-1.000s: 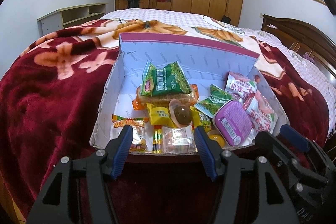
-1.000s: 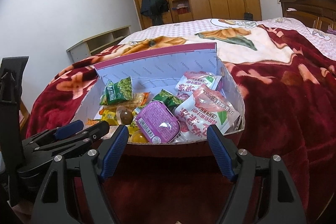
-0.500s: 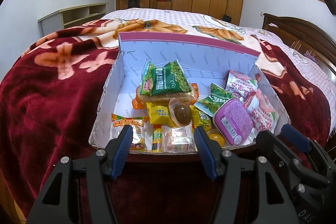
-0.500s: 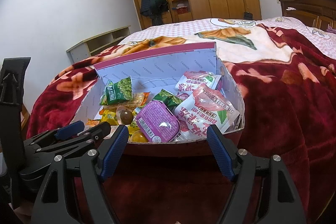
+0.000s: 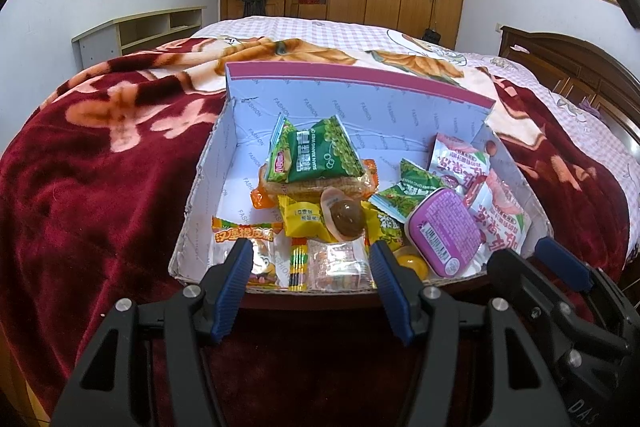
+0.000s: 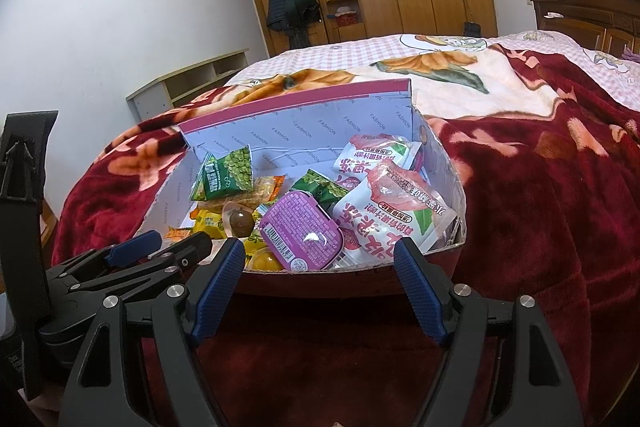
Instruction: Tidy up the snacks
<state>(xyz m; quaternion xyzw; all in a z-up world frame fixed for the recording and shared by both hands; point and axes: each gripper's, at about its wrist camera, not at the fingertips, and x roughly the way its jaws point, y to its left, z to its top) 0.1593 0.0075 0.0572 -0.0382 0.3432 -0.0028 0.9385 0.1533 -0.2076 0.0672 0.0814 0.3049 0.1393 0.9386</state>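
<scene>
We hold two grippers side by side over a red blanket (image 5: 80, 195) on a bed, both aimed at an open box (image 5: 360, 107) of snacks. The left gripper (image 5: 310, 267) has its jaws partly apart, empty. The right gripper (image 6: 320, 263) gapes wider, also empty. In the box lie green packets (image 5: 320, 157), a purple tub (image 6: 302, 233) and pink pouches (image 6: 384, 211).

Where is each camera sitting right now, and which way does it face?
Left wrist: on the left tool, open, aimed down at the snack box on the bed; right tool at lower right.
Right wrist: on the right tool, open, facing the same box; left tool at lower left.
Shared: purple tub.
</scene>
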